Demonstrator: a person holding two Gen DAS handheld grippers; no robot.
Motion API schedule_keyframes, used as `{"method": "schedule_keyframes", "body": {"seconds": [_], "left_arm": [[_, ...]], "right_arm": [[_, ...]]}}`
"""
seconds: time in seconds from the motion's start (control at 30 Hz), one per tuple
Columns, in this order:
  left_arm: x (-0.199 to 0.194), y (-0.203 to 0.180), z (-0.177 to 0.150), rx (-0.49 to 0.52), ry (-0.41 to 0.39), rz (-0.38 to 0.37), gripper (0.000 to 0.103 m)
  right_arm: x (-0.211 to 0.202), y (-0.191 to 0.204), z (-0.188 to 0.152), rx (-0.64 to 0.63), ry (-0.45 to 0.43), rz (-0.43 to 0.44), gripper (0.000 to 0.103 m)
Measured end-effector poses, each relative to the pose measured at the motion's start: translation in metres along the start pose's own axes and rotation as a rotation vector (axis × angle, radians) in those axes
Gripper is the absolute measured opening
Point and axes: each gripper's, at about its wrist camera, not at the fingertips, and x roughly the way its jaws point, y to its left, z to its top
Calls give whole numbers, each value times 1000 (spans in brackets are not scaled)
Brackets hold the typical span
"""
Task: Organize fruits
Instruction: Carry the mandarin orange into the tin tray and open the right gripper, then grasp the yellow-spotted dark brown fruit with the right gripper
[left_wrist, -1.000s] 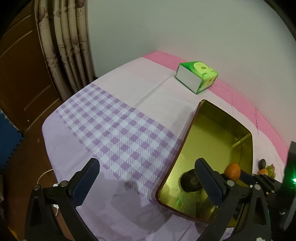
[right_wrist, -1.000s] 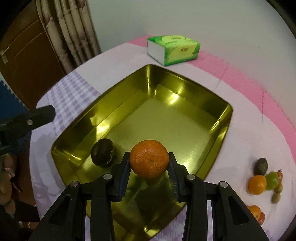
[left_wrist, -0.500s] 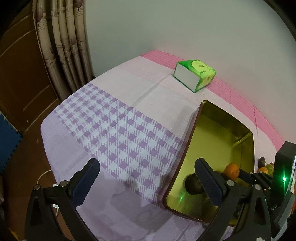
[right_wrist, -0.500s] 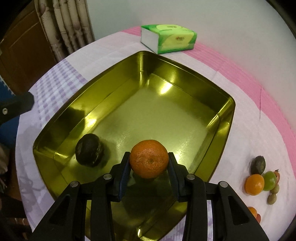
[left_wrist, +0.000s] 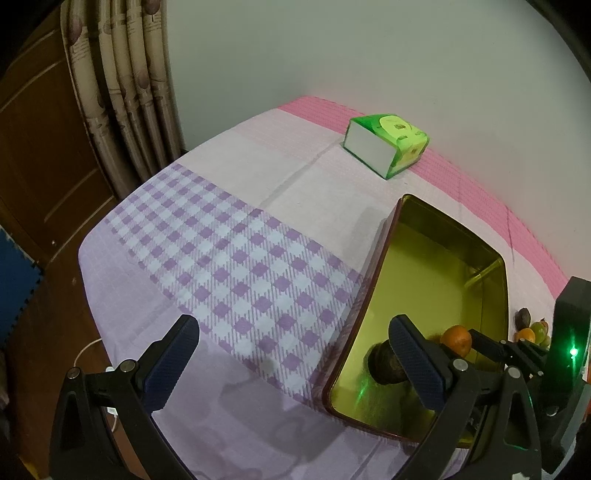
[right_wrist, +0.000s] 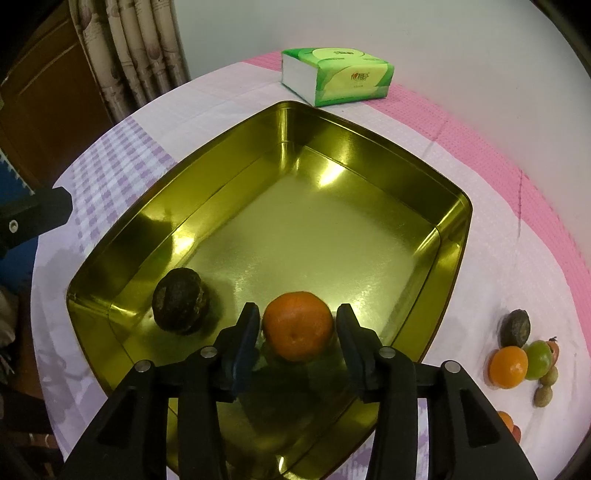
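Two fruits in the gold tin (right_wrist: 452, 236): an orange (right_wrist: 298, 325) between the fingers of the right tongs (right_wrist: 297, 326), jaws just opened and a thin gap at each pad, and a dark round fruit (right_wrist: 181, 301) just left of them. Left tongs (left_wrist: 295, 363) wide open, empty, above the checked cloth (left_wrist: 236, 258). More fruit (right_wrist: 524, 360) heaped right of the tin; green tissue pack (right_wrist: 338, 75) beyond.

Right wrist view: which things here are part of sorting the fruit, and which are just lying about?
Job:
orange between the right gripper pads
dark fruit in the gold tray
fruit pile beside the tray

Lying about:
tissue pack
tablecloth
curtain
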Motion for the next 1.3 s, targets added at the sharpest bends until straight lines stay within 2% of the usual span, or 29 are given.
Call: {"method": "schedule_keyframes", "body": {"seconds": [0.1,0.33,0.5,0.77,0.97,1.3], "left_arm": [[0,-1,-1,4,3,-2,102],[-1,-2,-1,7,-3,-1,102],[-2,-5,-2,19,-5,0,102],[-3,-12,-4,49,-7,1,102],[-2,-16,-6,65,-5,7,102],[-3,-19,-7,81,-7,14,102]], "right_arm": [[-9,-2,-2,35,-16,27,45],[-54,-13,-14,92,-117,72,46],[-87,-40,-45,154,-160,40,50],[-102,-103,-115,294,-116,-93,52],[-99,-138,-161,399,-73,-127,52],[-83,-146,-177,438,-43,-131,52]]}}
